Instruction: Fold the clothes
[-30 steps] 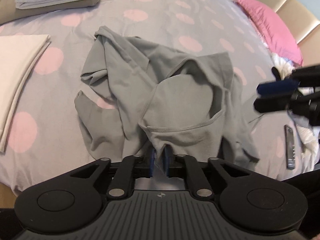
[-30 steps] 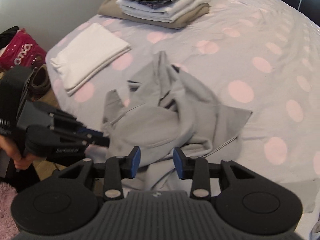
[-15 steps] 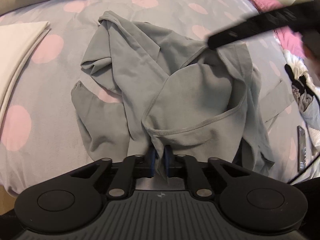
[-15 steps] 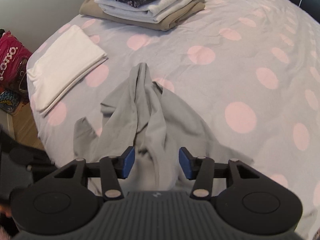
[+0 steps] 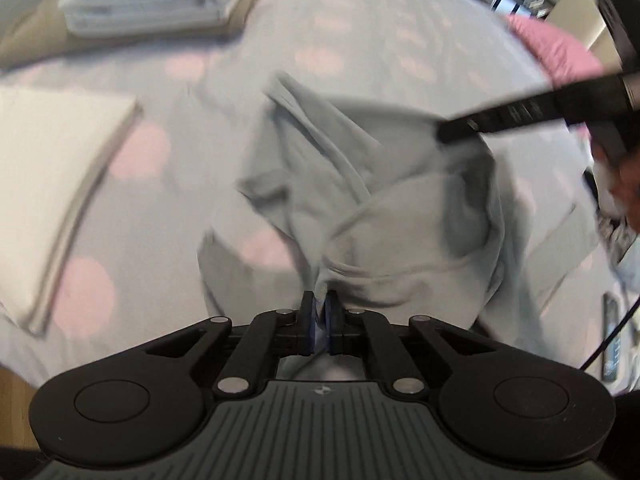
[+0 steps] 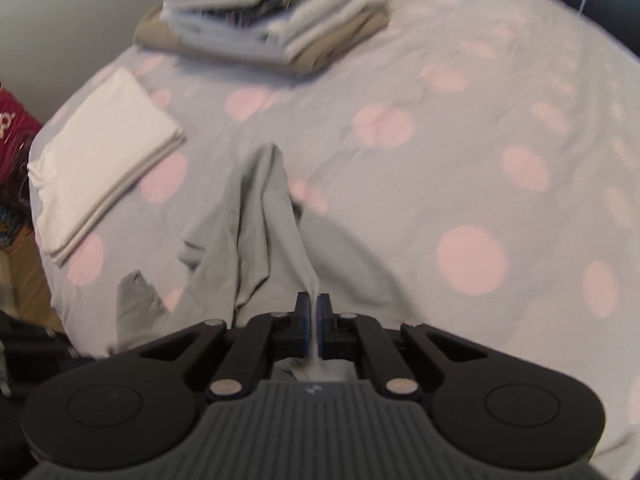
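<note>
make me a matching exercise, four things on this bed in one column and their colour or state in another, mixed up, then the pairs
Things:
1. shirt
2. folded cloth
3. clothes stack
4. pillow

States:
A. pink, at the bed's far edge
B. white, lying flat alone
C. grey, crumpled, pinched by both tongs
D. several folded layers piled up

Pairs: 1-C, 2-B, 3-D, 4-A

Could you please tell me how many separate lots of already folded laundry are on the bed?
2: a tall stack at the far edge, and a folded white piece left of it, nearer us.
</note>
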Motion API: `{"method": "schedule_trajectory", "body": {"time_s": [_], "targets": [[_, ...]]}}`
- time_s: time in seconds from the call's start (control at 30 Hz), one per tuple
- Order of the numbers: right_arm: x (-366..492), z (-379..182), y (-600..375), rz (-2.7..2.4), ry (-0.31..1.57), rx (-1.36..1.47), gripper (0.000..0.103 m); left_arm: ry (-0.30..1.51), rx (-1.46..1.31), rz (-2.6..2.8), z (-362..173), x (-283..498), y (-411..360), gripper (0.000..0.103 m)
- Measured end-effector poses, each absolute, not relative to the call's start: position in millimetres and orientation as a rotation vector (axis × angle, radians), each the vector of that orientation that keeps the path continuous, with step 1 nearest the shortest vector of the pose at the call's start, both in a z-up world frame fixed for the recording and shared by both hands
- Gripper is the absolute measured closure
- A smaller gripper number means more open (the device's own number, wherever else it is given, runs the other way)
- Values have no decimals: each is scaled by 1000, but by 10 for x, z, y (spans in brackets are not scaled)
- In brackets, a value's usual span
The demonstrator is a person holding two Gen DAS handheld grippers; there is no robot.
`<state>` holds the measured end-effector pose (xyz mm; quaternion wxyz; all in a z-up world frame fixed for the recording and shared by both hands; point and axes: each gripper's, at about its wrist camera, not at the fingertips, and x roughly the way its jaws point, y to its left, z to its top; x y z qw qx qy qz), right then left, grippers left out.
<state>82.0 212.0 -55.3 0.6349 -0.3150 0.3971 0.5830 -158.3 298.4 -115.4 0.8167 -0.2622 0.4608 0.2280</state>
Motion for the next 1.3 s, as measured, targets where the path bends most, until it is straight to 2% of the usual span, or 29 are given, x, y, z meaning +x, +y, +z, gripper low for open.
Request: {"method": "schedule_trajectory", "body": {"time_s": [0.13,0.37,0.53,0.63,0.87,1.07,1.17,1.2,1.27,1.3], "targets": [[1036,17,1847,1279,806,-619,100,866,-438,512,-531,-1472,3144,101],[1308,1346,1113,1172,533,-415,100,548,-181,556,1045,-1256,3168,101],[1248,1832,515,1150,438,-366,100,470,-64,466,1537,-1153,2840,101],[1218,1594,314,1151,514,-398,100,585,-17,404,1212,-1029,2657,101],[1087,36,-37,1130,919,-480,100,948,-40,268,-172,-1040,2434,101],[786,-748,-217,1147,1153,-568,98,1191,-46,179,-1035,-1359,2320,101],[780,-694,-229,1157,1134,-608,89,1215,-62,151,-1129,-1482,2334,101],[782,-663,-231,1160,1123,-621,79,1214,-53,142,-1135,-1515,2340,101],[786,-600,-235,1167,1102,-647,68,1216,-40,142,-1156,-1573,2318,101],[802,-566,-221,1167,1080,-655,67,1219,-47,147,-1176,-1581,2333,101]]}}
